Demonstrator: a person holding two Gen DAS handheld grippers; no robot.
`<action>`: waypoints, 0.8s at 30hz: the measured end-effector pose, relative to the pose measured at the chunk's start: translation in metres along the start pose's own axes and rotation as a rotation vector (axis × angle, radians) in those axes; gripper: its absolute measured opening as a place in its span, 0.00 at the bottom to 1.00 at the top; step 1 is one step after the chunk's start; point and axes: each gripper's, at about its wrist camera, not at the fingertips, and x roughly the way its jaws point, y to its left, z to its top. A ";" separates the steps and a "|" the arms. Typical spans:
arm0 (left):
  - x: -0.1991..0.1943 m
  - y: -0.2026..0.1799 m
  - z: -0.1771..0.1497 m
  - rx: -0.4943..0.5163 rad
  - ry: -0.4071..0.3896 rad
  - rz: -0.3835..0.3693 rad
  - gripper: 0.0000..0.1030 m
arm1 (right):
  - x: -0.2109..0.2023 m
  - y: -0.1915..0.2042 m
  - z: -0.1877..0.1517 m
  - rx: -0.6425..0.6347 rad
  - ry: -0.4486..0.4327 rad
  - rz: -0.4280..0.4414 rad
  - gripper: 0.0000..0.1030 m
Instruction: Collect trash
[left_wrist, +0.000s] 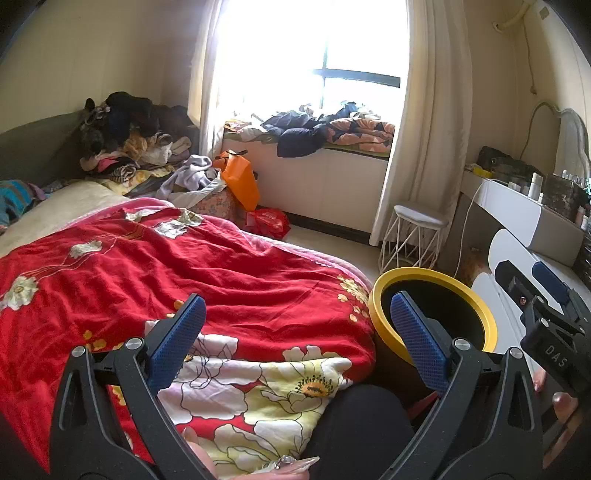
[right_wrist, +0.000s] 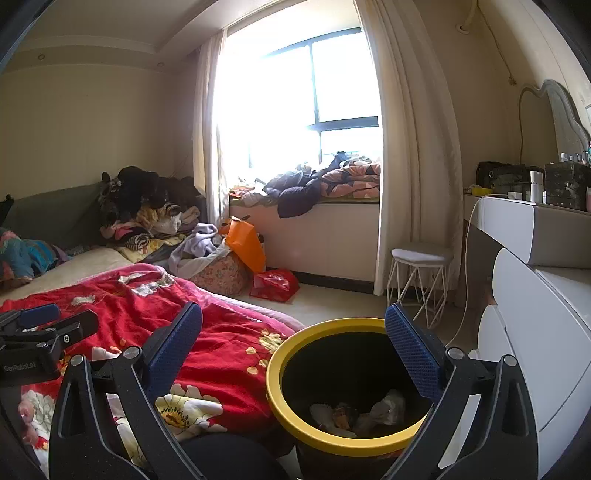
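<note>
Both your tools hang spread wide and empty between the bed and the bin.

The bed with its red floral quilt (left_wrist: 229, 280) fills the lower left of both views, clothes piled at its far end. The black round trash bin with a yellow rim (right_wrist: 354, 384) stands on the floor just beside the bed, lower centre of your right view, with crumpled paper trash (right_wrist: 373, 410) lying at its bottom. Your left tool (left_wrist: 299, 336) is held wide over the quilt's edge, its right finger in front of the bin's rim. Your right tool (right_wrist: 295, 345) is equally wide, above the bin's mouth. A white wire stool (right_wrist: 419, 280) stands beyond, by the curtain.
</note>
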 end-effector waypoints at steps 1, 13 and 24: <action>0.000 0.000 0.000 0.001 0.000 -0.001 0.90 | 0.000 0.000 0.000 0.000 -0.001 0.000 0.94; 0.000 0.000 0.000 0.000 0.000 0.000 0.90 | 0.000 -0.002 0.000 0.001 -0.002 0.001 0.94; 0.000 0.000 0.000 0.001 0.001 -0.001 0.90 | -0.001 -0.004 -0.001 0.003 -0.003 -0.001 0.94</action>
